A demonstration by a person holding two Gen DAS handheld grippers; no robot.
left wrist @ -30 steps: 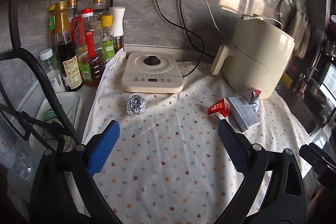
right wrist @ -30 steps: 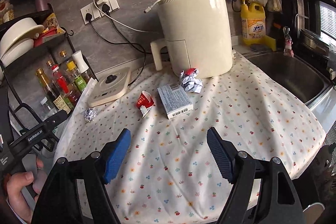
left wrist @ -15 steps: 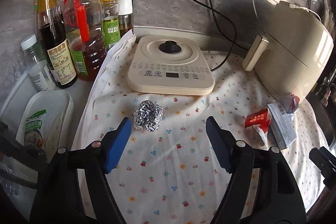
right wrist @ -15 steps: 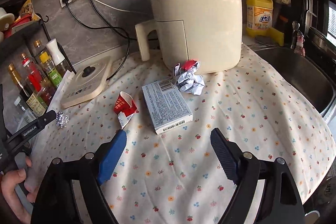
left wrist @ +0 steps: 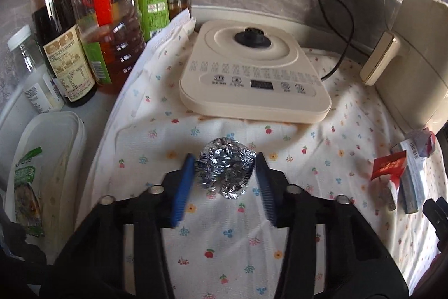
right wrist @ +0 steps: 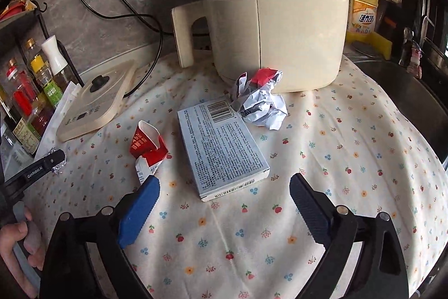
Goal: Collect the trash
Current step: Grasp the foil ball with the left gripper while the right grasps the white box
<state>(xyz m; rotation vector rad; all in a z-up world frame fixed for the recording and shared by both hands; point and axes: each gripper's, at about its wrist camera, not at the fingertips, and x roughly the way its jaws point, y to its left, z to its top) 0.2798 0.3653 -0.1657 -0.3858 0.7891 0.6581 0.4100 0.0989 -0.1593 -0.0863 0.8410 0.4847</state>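
Foil ball [left wrist: 224, 173] lay on the flowered cloth [left wrist: 322, 159], just in front of the cream hotplate [left wrist: 253, 77], and sat between the blue pads of the left gripper [left wrist: 222, 184]. Its jaws had just been closing around the ball and looked at or very near its sides; a firm squeeze was not clear. To grip well, it probably needed to finish closing gently, centred on the ball, then lift straight up without dragging the cloth. The right gripper [right wrist: 221, 212] had just been opening and stood wide and empty, just short of the grey box [right wrist: 221, 147], with the red wrapper [right wrist: 147, 146] beside it.
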